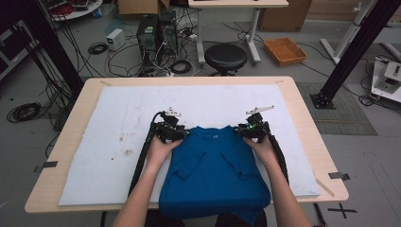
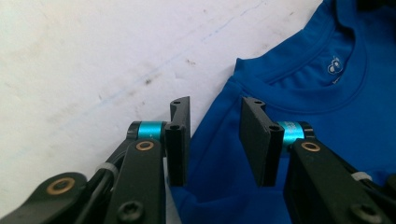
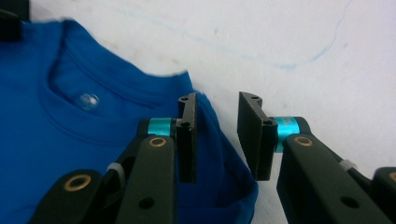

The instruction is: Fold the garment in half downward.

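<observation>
A blue T-shirt (image 1: 213, 170) lies folded on the white mat (image 1: 113, 118), sleeves tucked in, collar toward the far side, its hem hanging over the near table edge. My left gripper (image 1: 172, 132) is at the shirt's left shoulder and my right gripper (image 1: 250, 128) at its right shoulder. In the left gripper view the left gripper (image 2: 217, 102) has its jaws apart over the shoulder edge of the shirt (image 2: 327, 107), pads clear of the cloth. In the right gripper view the right gripper (image 3: 217, 98) also stands apart, straddling the shoulder corner of the shirt (image 3: 70, 140).
The mat covers most of a wooden table (image 1: 307, 123). Bare mat stretches to the left and far side of the shirt. Behind the table are a black stool (image 1: 225, 56), computer towers (image 1: 156, 33) with loose cables, and an orange basket (image 1: 285, 50) on the floor.
</observation>
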A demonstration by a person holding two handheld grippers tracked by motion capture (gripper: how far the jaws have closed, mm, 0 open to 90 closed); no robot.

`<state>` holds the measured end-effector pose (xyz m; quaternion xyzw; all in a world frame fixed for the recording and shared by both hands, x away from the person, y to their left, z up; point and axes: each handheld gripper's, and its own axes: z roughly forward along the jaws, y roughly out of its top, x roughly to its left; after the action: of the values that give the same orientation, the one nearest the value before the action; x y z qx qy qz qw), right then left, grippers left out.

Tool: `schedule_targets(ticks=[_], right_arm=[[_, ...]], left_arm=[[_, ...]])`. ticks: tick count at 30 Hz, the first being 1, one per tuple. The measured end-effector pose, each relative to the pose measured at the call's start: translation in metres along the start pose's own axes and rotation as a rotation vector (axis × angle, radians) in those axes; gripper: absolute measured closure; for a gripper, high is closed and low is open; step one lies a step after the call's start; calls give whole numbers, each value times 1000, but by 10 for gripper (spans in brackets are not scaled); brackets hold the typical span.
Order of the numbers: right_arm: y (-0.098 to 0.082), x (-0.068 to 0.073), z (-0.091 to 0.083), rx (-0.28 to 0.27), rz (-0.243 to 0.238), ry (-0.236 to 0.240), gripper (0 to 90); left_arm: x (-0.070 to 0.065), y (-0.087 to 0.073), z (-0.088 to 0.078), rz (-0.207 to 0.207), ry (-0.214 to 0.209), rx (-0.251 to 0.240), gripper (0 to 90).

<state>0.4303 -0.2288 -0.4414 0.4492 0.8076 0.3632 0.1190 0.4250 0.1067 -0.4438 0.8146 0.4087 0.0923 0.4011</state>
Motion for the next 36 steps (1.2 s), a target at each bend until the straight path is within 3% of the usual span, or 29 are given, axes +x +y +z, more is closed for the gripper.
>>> schedule_targets(ticks=[7, 12, 15, 19, 22, 28, 30, 36], right_arm=[[0, 3, 3, 12, -30, -17, 735], [1, 6, 3, 19, -59, -22, 875], [1, 7, 3, 12, -68, -32, 882], [4, 5, 0, -19, -46, -25, 883], [13, 3, 1, -27, -41, -23, 883], [36, 2, 6, -66, -47, -25, 883], [38, 1, 4, -103, -51, -23, 883], [34, 0, -12, -166, -18, 13, 882]], left_arm=[[-4, 1, 0, 51, 19, 19, 680], [-6, 1, 1, 86, 13, 26, 848], [-6, 1, 1, 78, 20, 19, 875], [-1, 2, -1, 56, 36, -17, 880], [7, 8, -2, 55, 51, -6, 881], [20, 28, -9, 54, 68, -63, 880], [21, 32, -13, 66, 69, -86, 880], [13, 30, -30, 107, 40, -137, 880]])
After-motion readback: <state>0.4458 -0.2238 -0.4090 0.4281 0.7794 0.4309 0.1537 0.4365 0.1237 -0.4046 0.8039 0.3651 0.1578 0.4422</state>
